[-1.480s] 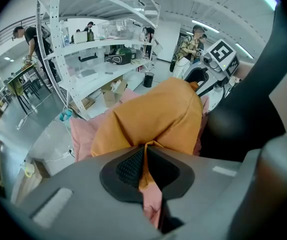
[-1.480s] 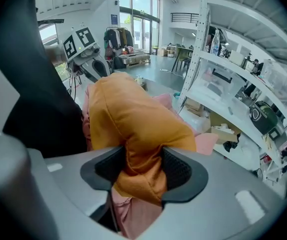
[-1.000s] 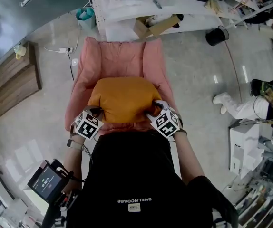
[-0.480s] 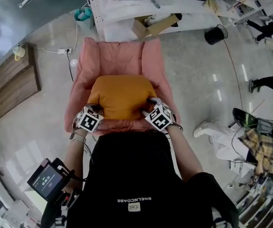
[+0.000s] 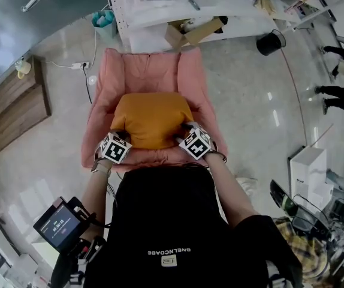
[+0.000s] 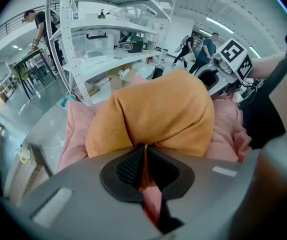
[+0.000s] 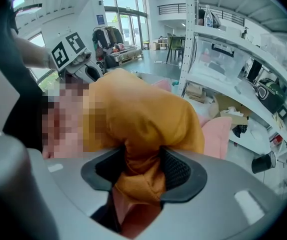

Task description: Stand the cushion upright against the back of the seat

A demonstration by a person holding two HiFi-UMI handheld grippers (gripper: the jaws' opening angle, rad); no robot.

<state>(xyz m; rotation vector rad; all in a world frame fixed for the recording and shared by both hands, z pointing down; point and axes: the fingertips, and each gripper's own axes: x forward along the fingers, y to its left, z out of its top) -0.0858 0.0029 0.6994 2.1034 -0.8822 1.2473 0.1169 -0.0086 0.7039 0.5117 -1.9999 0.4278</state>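
An orange cushion (image 5: 152,119) hangs over the seat of a pink padded chair (image 5: 151,71). My left gripper (image 5: 119,138) is shut on a thin fold at the cushion's near left corner (image 6: 144,151). My right gripper (image 5: 186,134) is shut on a thick bunch of fabric at the near right corner (image 7: 142,176). In the left gripper view the orange cushion (image 6: 158,111) bulges ahead of the jaws, with the right gripper's marker cube (image 6: 236,57) beyond it. In the right gripper view the cushion (image 7: 143,119) fills the middle, and the left gripper's marker cube (image 7: 69,46) shows behind it.
White shelving (image 5: 184,5) with a cardboard box (image 5: 193,33) stands behind the chair. A teal bin (image 5: 105,21) and a power strip (image 5: 79,65) lie at the back left. A wooden bench (image 5: 13,110) is at the left, a black bucket (image 5: 272,42) at the right. People walk at the far right.
Both grippers have sunk with the cushion, which now sits lower over the seat and looks smaller in the head view. People at the right have walked on.
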